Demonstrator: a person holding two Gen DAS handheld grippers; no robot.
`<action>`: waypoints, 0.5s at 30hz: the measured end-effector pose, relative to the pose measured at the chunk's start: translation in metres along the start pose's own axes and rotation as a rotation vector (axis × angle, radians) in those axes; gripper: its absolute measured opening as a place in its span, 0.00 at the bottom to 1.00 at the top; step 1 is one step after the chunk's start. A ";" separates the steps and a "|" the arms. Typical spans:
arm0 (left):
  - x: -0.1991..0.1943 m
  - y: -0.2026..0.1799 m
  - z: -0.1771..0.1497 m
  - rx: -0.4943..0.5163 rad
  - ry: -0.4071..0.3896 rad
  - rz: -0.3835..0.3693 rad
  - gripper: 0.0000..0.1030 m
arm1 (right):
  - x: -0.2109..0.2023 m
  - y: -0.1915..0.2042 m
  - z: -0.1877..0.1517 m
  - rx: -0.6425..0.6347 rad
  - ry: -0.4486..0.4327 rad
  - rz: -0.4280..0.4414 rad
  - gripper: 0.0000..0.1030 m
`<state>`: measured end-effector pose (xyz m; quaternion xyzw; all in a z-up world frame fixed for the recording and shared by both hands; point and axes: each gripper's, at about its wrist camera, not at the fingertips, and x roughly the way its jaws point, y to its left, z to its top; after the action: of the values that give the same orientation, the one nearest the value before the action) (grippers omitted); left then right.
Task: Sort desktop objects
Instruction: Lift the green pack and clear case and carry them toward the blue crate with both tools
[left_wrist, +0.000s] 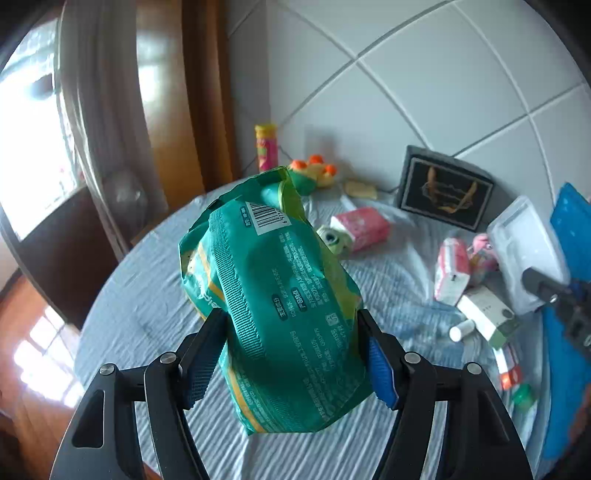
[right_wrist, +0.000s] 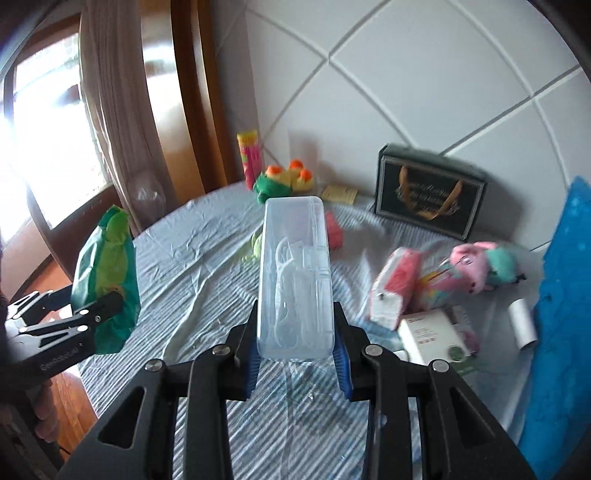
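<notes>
Left gripper (left_wrist: 291, 354) clamps a green pouch (left_wrist: 273, 295) across its lower body, lifted above the striped surface (left_wrist: 147, 295), left of the black box (left_wrist: 445, 192); the pouch looks soft, crinkly and light, best held mid-body. Right gripper (right_wrist: 295, 354) pinches a clear case (right_wrist: 293, 273) at its near end, aloft before the box; probably rigid, slick and light.

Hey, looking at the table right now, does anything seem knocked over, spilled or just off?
Nothing spilled. The pink tissue pack leans tilted against other clutter, and a small white bottle lies on its side by the white box. The tablecloth is wrinkled. Both tools hold items off the table: green pack left, clear case right.
</notes>
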<state>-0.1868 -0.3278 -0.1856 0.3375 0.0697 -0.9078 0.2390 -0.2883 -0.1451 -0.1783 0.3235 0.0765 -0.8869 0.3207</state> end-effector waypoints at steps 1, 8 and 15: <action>-0.011 -0.003 0.001 0.020 -0.023 -0.007 0.68 | -0.018 -0.002 0.000 0.004 -0.025 -0.014 0.32; -0.072 -0.028 0.012 0.161 -0.165 -0.129 0.68 | -0.144 -0.013 -0.003 0.044 -0.185 -0.198 0.32; -0.119 -0.068 0.011 0.279 -0.235 -0.278 0.68 | -0.253 -0.034 -0.020 0.095 -0.237 -0.429 0.32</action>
<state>-0.1476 -0.2252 -0.1022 0.2462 -0.0388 -0.9660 0.0692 -0.1515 0.0197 -0.0386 0.2084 0.0637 -0.9690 0.1161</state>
